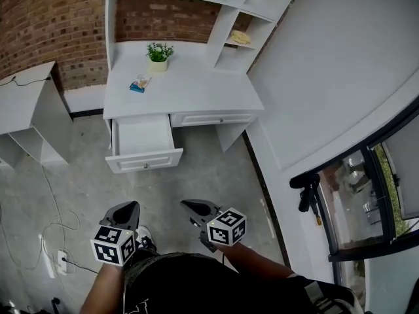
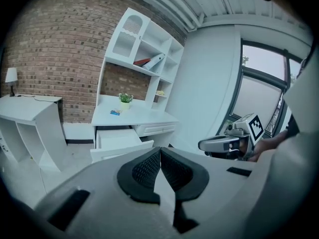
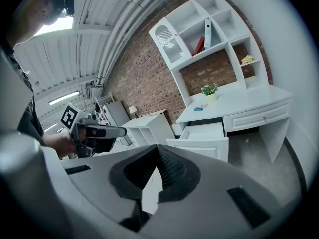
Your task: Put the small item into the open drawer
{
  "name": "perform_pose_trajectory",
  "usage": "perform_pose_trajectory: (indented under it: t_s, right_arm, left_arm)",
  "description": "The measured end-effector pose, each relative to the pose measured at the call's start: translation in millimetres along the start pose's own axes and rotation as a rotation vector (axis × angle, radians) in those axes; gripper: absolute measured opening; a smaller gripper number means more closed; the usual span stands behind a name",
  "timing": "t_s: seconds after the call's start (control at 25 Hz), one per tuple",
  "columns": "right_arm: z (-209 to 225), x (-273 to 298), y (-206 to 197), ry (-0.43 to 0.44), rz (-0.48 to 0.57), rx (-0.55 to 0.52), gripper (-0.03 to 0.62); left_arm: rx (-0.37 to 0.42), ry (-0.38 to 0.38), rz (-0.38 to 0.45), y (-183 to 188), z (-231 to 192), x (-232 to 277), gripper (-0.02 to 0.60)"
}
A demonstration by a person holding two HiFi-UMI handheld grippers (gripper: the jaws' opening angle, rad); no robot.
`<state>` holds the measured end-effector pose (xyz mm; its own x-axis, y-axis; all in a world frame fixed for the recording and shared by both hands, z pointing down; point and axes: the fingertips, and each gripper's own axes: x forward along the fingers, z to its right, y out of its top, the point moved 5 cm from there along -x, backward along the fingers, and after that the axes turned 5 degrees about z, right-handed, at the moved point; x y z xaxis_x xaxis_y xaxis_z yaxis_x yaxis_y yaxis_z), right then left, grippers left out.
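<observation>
A small blue item (image 1: 139, 84) lies on the white desk (image 1: 196, 90), left of a potted plant (image 1: 159, 53); it also shows as the small item (image 2: 115, 112) and the small item (image 3: 199, 107). The left drawer (image 1: 144, 142) stands pulled out and looks empty; the same drawer (image 2: 117, 139) and drawer (image 3: 203, 132) appear in the gripper views. My left gripper (image 1: 127, 209) and right gripper (image 1: 194, 207) hang low over the floor, well short of the desk. Both are shut with nothing between the pads. The left gripper (image 2: 160, 151) and right gripper (image 3: 158, 149) show jaws meeting.
A second, closed drawer (image 1: 213, 118) sits to the right of the open one. A white shelf unit (image 1: 26, 110) stands at the left, a hutch with shelves (image 1: 229, 18) above the desk. Cables and a power strip (image 1: 60, 261) lie on the concrete floor. A white wall (image 1: 327, 77) runs along the right.
</observation>
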<state>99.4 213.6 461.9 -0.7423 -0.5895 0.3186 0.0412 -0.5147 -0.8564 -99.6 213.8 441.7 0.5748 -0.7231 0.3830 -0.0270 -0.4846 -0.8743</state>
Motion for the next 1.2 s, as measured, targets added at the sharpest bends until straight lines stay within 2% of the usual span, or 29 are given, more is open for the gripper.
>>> perform_pose_trajectory:
  t_s: [0.6, 0.84, 1.2]
  right_arm:
    - [10.5, 119.2, 54.4, -0.064, 0.027, 0.01, 0.005]
    - [18.2, 140.8, 64.1, -0.098, 0.025, 0.014, 0.005]
    - [34.3, 160.7, 81.0, -0.099, 0.022, 0.006, 0.005]
  left_arm:
    - [0.04, -0.065, -0.003, 58.3, -124.5, 43.5, 0.018]
    - [0.049, -0.098, -0.011, 68.5, -149.7, 59.5, 0.018]
    - [0.043, -0.105, -0.025, 74.9, -164.5, 80.0, 0.018]
